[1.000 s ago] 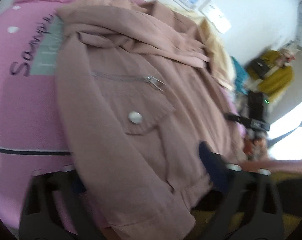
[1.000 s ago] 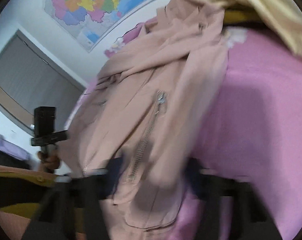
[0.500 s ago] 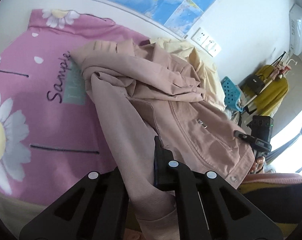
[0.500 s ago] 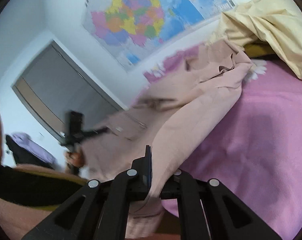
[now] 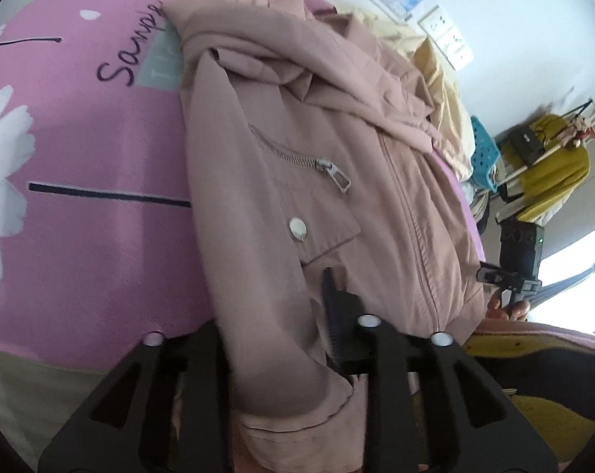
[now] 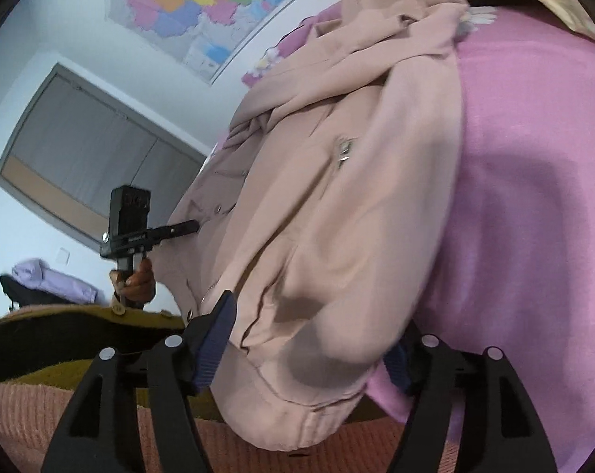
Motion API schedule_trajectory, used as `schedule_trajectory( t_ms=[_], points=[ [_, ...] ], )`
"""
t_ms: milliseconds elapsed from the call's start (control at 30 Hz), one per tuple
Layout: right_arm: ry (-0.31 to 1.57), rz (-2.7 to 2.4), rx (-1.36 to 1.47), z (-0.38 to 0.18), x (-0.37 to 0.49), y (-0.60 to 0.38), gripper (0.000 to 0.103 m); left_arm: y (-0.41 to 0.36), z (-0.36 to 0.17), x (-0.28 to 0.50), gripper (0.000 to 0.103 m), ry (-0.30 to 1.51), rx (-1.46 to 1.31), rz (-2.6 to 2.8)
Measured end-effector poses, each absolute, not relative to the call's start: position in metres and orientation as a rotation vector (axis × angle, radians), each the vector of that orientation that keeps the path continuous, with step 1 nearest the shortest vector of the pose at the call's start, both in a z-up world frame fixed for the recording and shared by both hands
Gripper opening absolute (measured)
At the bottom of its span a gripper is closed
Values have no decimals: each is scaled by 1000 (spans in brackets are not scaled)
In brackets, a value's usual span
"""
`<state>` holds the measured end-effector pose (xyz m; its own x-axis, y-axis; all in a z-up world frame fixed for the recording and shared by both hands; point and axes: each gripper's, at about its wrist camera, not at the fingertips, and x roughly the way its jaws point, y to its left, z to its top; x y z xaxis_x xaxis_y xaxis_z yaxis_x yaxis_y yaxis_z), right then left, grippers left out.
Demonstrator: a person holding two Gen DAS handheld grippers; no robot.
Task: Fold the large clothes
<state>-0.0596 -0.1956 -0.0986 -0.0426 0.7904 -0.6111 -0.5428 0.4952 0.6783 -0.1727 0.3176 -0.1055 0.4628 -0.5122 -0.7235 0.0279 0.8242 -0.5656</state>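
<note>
A dusty-pink zip jacket (image 5: pixel 297 165) lies crumpled on a pink daisy-print bed sheet (image 5: pixel 80 216). It also fills the right wrist view (image 6: pixel 329 213). My left gripper (image 5: pixel 273 331) stands open with the jacket's hem and sleeve cuff lying between its fingers. My right gripper (image 6: pixel 309 339) is open wide, with the jacket's other hem corner bulging between its blue-padded fingers (image 6: pixel 214 339). The left gripper also shows from outside in the right wrist view (image 6: pixel 139 220), next to the jacket's hem.
A pale yellow garment (image 5: pixel 443 90) lies behind the jacket at the bed's far side. A yellow cloth on a rack (image 5: pixel 549 157) and a blue basket (image 5: pixel 484 153) stand at the right. A wall map (image 6: pixel 218 4) hangs above the bed.
Half a second ago both grippers were shut on the jacket and held it lifted. Now both stand open and the jacket lies lower on the bed, spread between the fingers.
</note>
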Motion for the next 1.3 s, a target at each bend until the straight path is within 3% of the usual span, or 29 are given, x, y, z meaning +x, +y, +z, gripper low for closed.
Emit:
schedule_trajectory(
  t_ms=[33, 67, 100, 133, 167, 200, 267, 667, 1300],
  points=[
    [1193, 1115, 250, -97, -63, -192, 66, 315, -107, -172, 37, 1052, -527, -364],
    [1195, 1128, 250, -98, -64, -190, 54, 312, -108, -171, 38, 1053, -525, -373],
    [1200, 1138, 242, -97, -66, -187, 34, 311, -108, -170, 38, 1054, -522, -376],
    [1198, 1133, 237, -98, -66, -187, 24, 310, -107, -169, 36, 1054, -517, -369],
    [1194, 1130, 250, -96, -66, -187, 14, 311, -106, -169, 21, 1050, -517, -360],
    [1188, 1136, 264, -96, -66, -191, 12, 311, -104, -170, 10, 1047, -521, -358],
    [1153, 1147, 296, -89, -67, -196, 8, 319, -95, -172, 4, 1009, -543, -355],
    [915, 1159, 402, -18, -27, -209, 5, 332, -34, -161, 3, 898, -539, -381],
    [859, 1034, 565, 35, 102, -187, 5, 367, 37, -60, 4, 864, -488, -323]
  ],
)
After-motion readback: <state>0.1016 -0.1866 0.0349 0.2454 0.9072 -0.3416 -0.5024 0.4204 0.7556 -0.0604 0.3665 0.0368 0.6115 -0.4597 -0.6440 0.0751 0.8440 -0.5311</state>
